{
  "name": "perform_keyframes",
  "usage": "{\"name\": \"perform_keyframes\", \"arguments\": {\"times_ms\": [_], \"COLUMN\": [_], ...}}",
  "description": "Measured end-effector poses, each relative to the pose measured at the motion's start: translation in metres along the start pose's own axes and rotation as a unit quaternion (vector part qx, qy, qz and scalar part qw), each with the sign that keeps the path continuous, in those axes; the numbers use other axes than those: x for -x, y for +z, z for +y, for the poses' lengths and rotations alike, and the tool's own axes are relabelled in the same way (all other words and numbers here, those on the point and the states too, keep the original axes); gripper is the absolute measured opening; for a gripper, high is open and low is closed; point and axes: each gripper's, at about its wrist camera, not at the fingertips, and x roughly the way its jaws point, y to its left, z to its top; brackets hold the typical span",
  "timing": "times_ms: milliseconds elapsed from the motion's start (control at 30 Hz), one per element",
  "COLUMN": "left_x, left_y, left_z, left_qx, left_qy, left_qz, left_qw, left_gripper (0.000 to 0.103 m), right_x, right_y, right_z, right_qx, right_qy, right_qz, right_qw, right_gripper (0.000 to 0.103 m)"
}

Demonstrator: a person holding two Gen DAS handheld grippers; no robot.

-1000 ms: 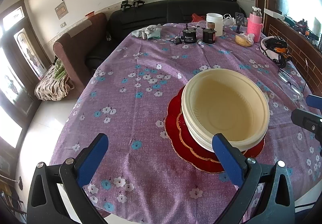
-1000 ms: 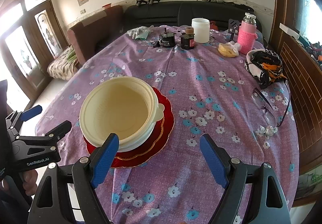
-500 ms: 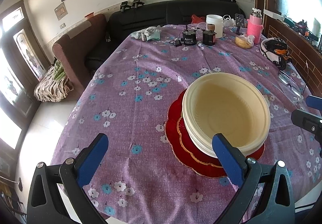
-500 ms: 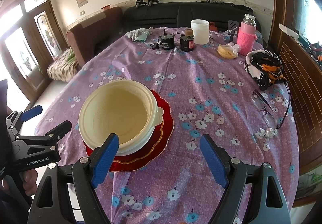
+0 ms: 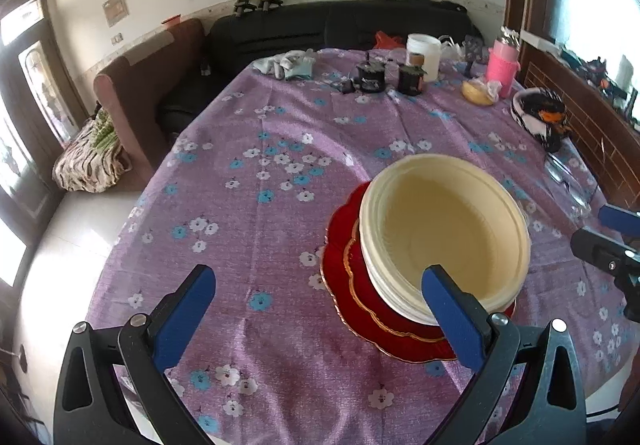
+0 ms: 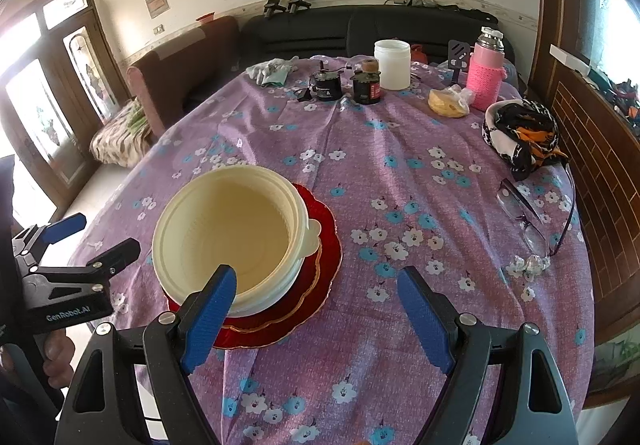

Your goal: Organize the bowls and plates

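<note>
Cream bowls (image 5: 444, 233), nested in a stack, sit on red scalloped plates (image 5: 348, 265) with gold trim, near the front edge of the counter (image 5: 280, 133) under its purple flowered cloth. From the side, several cream rims show, exact count hard to tell; two red plates, it seems. Left gripper (image 5: 318, 293) hangs with jaws spread wide, holding nothing, its right finger in front of the stack's near rim. Right gripper (image 6: 314, 303), jaws wide too, empty, left finger overlapping the bowl's edge. Far side: one white tub (image 6: 392, 64), one pink flask (image 6: 485, 79), two dark jars (image 6: 366, 87), eyeglasses (image 6: 524, 221) to the right.
</note>
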Motion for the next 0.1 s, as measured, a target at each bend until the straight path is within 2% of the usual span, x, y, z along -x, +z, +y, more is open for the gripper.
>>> {"name": "perform_keyframes", "arguments": {"times_ms": [100], "left_x": [0.0019], "left_y": [-0.0008], "left_z": [-0.0004], "left_qx": [-0.006], "left_qy": [0.001], "left_qz": [-0.008], "left_qw": [0.9999], "left_gripper": [0.103], "right_x": [0.0006], "right_y": [-0.0004], "right_z": [-0.0004], "right_qx": [-0.004], "right_qy": [-0.003], "right_qz": [0.0], "right_qw": [1.0], "right_gripper": [0.086]}}
